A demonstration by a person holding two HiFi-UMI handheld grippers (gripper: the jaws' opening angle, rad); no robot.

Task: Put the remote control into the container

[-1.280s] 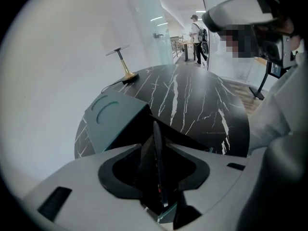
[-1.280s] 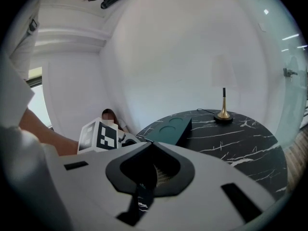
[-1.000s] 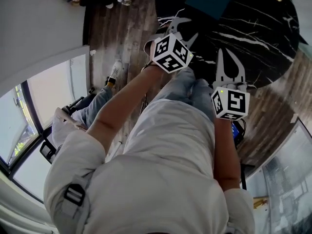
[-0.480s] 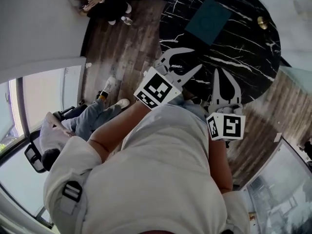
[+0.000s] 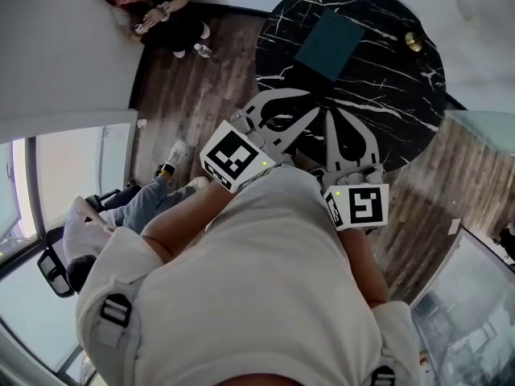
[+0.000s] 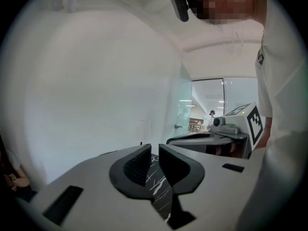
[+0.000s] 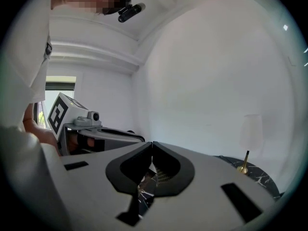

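— Entry one: what do we list on the table (image 5: pixel 386 95)?

— One container (image 5: pixel 330 43), teal and square, toward the far edge. One brass lamp (image 5: pixel 414 40) at the far right edge. We cannot make out the remote control in any view.

— And the tools?

— Left gripper (image 6: pixel 154 153): jaws a narrow gap apart, having just been closing, with nothing between them; only the veined tabletop shows beyond. Right gripper (image 7: pixel 152 146): jaws pressed together at the tips, empty. We hold both over the near edge, side by side.
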